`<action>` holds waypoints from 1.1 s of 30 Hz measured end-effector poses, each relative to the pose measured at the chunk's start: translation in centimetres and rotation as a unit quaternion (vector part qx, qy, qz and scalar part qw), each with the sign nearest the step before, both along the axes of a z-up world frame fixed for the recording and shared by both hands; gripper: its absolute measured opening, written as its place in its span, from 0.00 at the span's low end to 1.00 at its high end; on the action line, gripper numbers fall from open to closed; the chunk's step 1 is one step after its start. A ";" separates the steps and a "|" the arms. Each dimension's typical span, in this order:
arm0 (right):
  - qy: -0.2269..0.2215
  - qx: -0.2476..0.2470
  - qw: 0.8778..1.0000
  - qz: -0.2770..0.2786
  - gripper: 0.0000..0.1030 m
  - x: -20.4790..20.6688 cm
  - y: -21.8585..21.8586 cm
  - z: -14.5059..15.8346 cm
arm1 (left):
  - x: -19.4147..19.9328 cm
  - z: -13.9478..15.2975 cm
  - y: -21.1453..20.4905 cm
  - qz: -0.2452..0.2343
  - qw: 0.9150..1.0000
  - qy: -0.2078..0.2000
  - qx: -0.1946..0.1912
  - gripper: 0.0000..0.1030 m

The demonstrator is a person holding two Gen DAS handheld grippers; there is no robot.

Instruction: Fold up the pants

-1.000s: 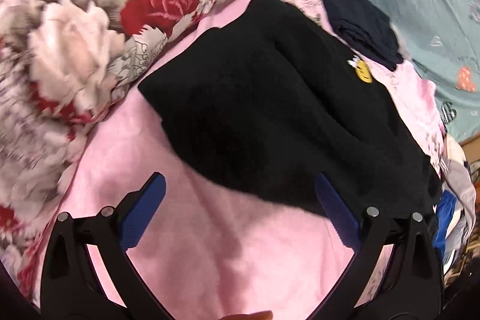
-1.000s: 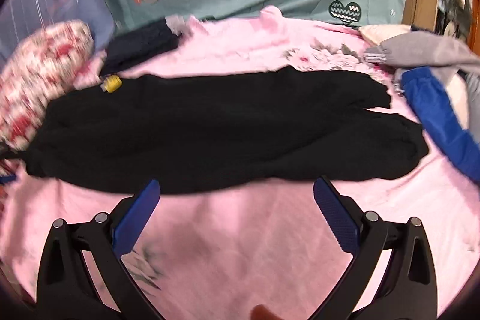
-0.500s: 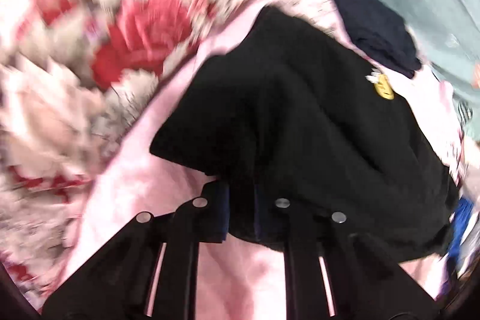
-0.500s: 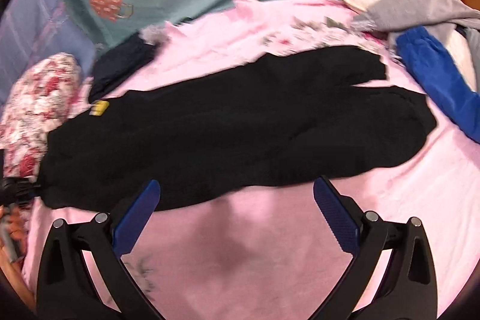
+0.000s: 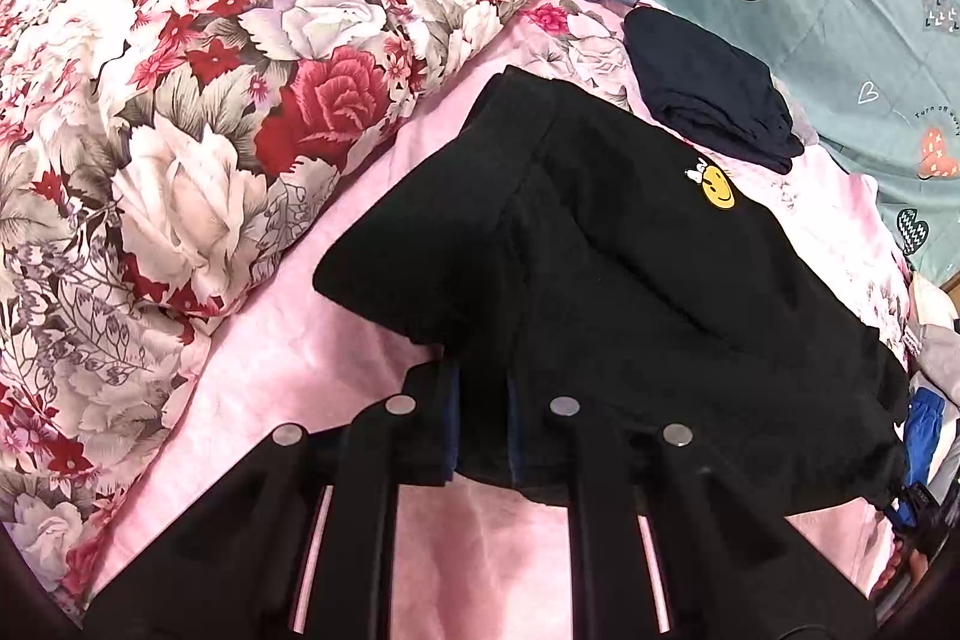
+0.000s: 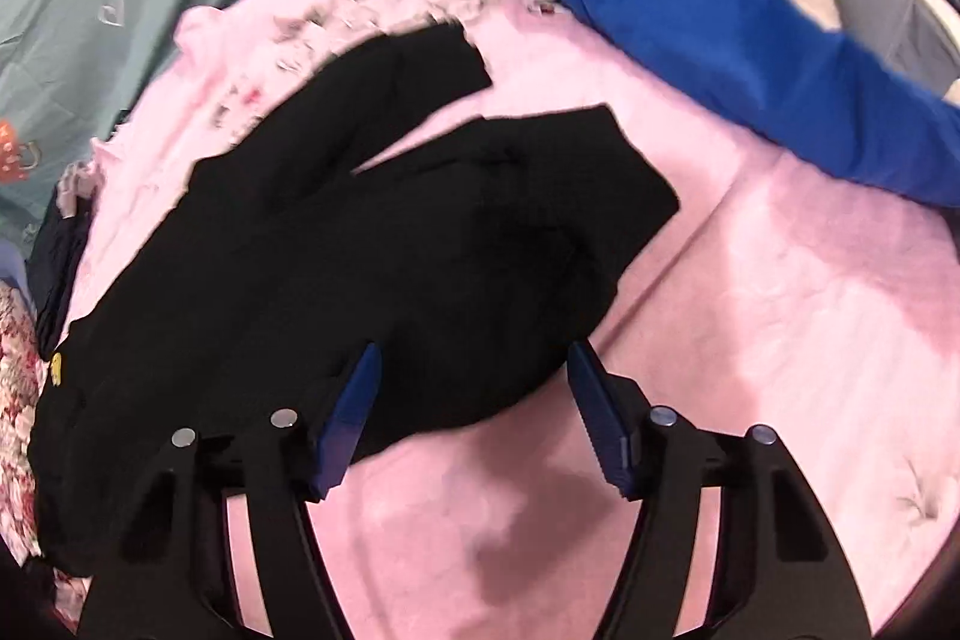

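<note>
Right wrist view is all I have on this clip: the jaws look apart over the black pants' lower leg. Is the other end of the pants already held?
Observer: Yes. In the left wrist view the left gripper is shut on the black pants, pinching the near edge at the waist end.
Operator: Is the waist end lying flat?
Observer: No, it is raised off the pink sheet at the pinch and bunched into folds.
Operator: What lies beside that end?
Observer: A rolled floral quilt to its left, and a folded navy garment beyond the yellow smiley patch.
</note>
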State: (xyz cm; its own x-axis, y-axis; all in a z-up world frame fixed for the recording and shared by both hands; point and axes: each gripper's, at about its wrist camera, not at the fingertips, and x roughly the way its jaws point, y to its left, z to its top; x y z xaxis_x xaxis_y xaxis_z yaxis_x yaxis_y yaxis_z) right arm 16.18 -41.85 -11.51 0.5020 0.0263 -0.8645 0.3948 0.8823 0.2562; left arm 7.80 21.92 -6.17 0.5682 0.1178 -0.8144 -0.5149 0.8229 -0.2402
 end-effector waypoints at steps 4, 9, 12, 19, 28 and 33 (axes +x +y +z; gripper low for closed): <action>-0.009 -0.018 1.000 -0.003 0.52 1.9 0.1 0.0 | 0.8 -1.6 1.2 0.014 0.999 0.012 -0.033 0.12; -0.058 0.071 0.995 -0.038 0.07 1.4 -2.0 0.7 | 1.7 -3.5 2.8 0.033 0.996 0.028 -0.074 0.12; -0.122 0.033 0.992 -0.023 0.06 -0.9 -2.5 5.4 | 1.4 -2.1 2.9 0.029 0.997 0.009 -0.075 0.12; -0.117 0.049 0.992 -0.004 0.06 -6.5 -5.8 8.4 | -1.9 1.6 1.0 0.010 0.998 -0.023 -0.049 0.14; -0.019 -0.069 0.986 -0.153 0.60 -8.4 -6.5 2.4 | -2.3 -3.3 0.1 0.005 0.998 0.060 0.020 0.69; -0.149 -0.175 0.955 -0.188 0.65 -9.8 -4.9 7.9 | -3.7 0.7 0.1 0.054 0.988 0.034 0.139 0.84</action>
State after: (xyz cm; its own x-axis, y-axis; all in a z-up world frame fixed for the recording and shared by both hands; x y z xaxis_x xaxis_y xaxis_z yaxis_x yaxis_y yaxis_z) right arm 6.42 -46.76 -3.57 0.6446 -0.4689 -0.6039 0.6557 0.7452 0.1213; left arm 4.12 22.01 -5.48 0.4857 0.3993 -0.7776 -0.6096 0.7922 0.0260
